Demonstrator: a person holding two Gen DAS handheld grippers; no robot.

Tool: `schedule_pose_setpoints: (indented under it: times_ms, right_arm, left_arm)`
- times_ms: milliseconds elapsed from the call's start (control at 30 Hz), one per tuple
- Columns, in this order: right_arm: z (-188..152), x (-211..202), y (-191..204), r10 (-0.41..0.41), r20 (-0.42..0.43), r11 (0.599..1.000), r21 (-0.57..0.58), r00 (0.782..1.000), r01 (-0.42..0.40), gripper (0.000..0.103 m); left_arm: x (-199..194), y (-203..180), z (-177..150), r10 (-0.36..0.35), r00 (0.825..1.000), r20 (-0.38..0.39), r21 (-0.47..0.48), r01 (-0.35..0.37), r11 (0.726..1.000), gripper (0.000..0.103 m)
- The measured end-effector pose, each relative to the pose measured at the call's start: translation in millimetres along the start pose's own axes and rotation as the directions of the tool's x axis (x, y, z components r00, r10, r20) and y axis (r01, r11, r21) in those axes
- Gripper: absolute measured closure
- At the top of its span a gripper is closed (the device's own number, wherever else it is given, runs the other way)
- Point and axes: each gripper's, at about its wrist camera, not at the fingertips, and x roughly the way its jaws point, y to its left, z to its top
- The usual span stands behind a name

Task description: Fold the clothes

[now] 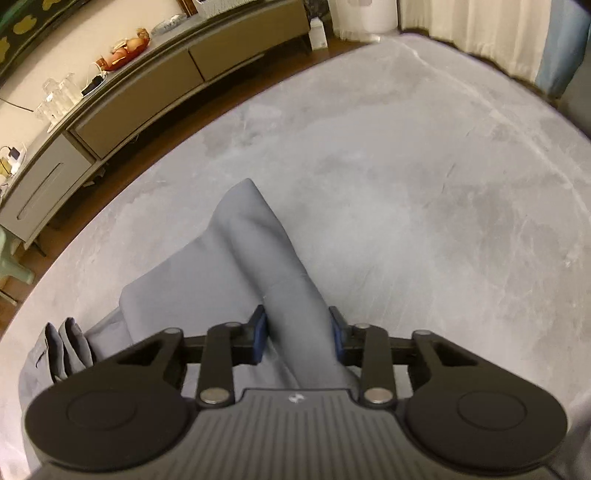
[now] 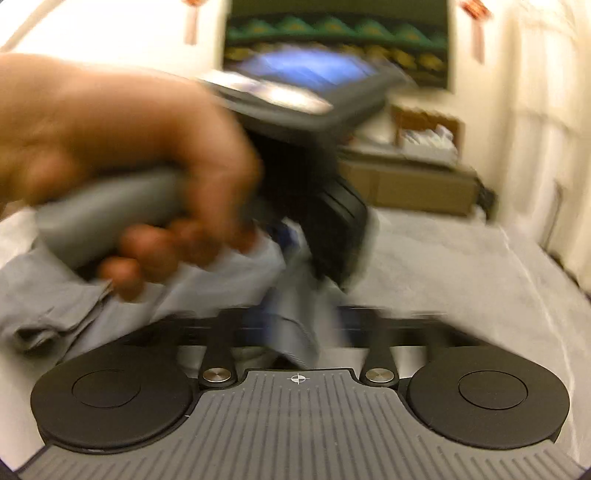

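Below, soft grey garment point(image 1: 236, 258) pinched in left gripper point(image 1: 297, 334); right gripper point(image 2: 295, 325) wide, over matte carpet point(image 1: 406, 166).

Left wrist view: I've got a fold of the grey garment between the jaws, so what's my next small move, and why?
Probably carry that fold across and lay it flat on the rug. The left gripper is pinched on a raised ridge of the grey garment, whose body lies rumpled beneath. The right gripper's state is blurred, so I'd lead with the left.

Home living room: sideboard point(image 1: 140, 88), curtains point(image 1: 480, 26)
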Motion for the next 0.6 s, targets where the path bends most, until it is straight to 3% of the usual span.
schedule_pose_setpoints:
  times_ms: [33, 100, 133, 167, 233, 400, 500, 600]
  right_arm:
    - [-2, 5, -2, 0.0, -0.028, 1.0, 0.029, 1.0, 0.001, 0.007]
    - [-4, 15, -5, 0.049, -0.087, 0.996, 0.085, 0.995, -0.042, 0.031]
    - [-6, 19, -4, 0.095, -0.117, 0.99, 0.114, 0.989, -0.082, 0.058]
    - [-7, 23, -3, 0.137, -0.143, 0.983, 0.139, 0.98, -0.117, 0.077]
    - [2, 12, 11, 0.103, -0.121, 0.993, 0.071, 0.987, -0.094, 0.09]
    - [30, -38, 75, 0.003, 0.051, 0.986, -0.164, 0.999, 0.006, 0.093]
    - [44, -64, 133, 0.026, 0.137, 0.947, -0.321, 0.99, 0.019, 0.093]
    - [54, -66, 204, 0.085, 0.154, 0.894, -0.448, 0.984, -0.007, 0.093]
  left_arm:
    - [-4, 7, -1, -0.022, 1.0, 0.003, -0.027, 0.022, 0.999, 0.075]
    - [-13, 18, -3, -0.062, 0.998, 0.014, -0.066, 0.063, 0.996, 0.076]
    - [-16, 21, -4, -0.076, 0.997, 0.02, -0.075, 0.077, 0.994, 0.077]
    - [-20, 25, -6, -0.092, 0.995, 0.034, -0.085, 0.095, 0.992, 0.077]
    - [-33, 42, -10, -0.157, 0.984, 0.084, -0.126, 0.166, 0.978, 0.078]
    - [-90, 118, -51, -0.297, 0.917, 0.265, -0.231, 0.36, 0.904, 0.078]
    - [-129, 171, -97, -0.293, 0.889, 0.351, -0.259, 0.393, 0.882, 0.079]
    - [-149, 240, -155, -0.249, 0.875, 0.415, -0.333, 0.4, 0.854, 0.08]
